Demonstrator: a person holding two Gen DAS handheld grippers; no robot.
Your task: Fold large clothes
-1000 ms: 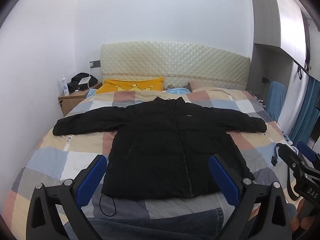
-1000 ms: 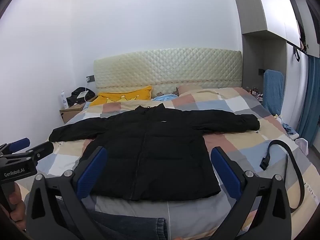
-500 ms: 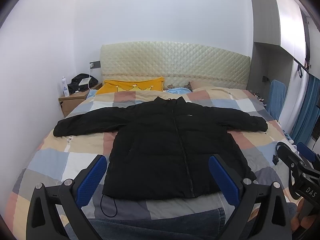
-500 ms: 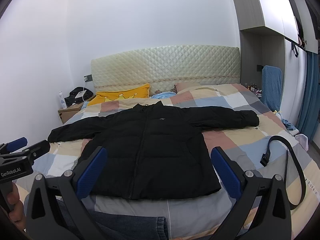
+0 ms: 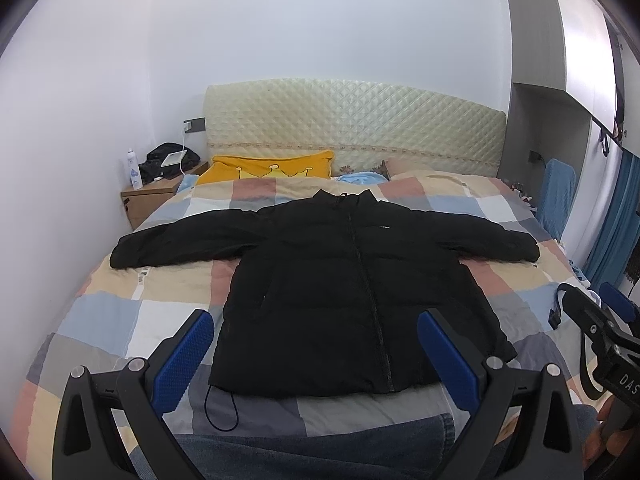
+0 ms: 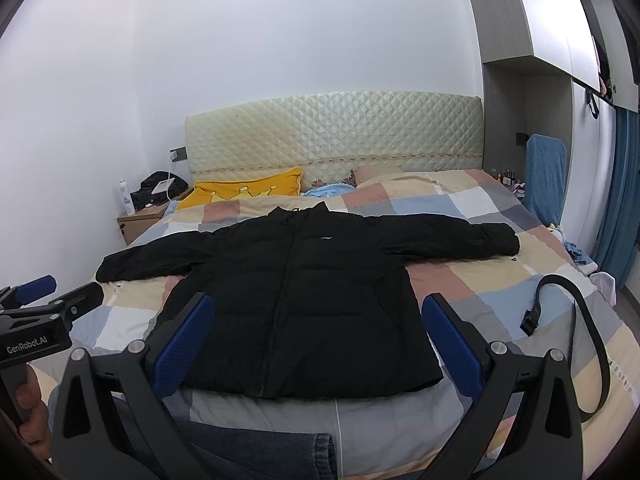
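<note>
A black puffer jacket (image 5: 340, 280) (image 6: 296, 292) lies flat and zipped on the checked bed cover, collar toward the headboard, both sleeves spread out sideways. My left gripper (image 5: 316, 344) hovers open at the foot of the bed, just short of the jacket's hem, nothing between its blue pads. My right gripper (image 6: 316, 328) is open too, held before the hem at about the same height. Each gripper shows at the edge of the other's view.
A black strap with a buckle (image 6: 560, 316) lies on the bed right of the jacket. A yellow pillow (image 5: 272, 164) and blue cloth sit by the quilted headboard (image 5: 352, 120). A bedside table (image 5: 156, 196) with a bottle stands left; wardrobe and blue curtain right. Jeans (image 5: 320, 452) lie at the foot.
Both grippers have tilted up slightly, so the jacket sits a little lower in both views. The jacket itself has not moved.
</note>
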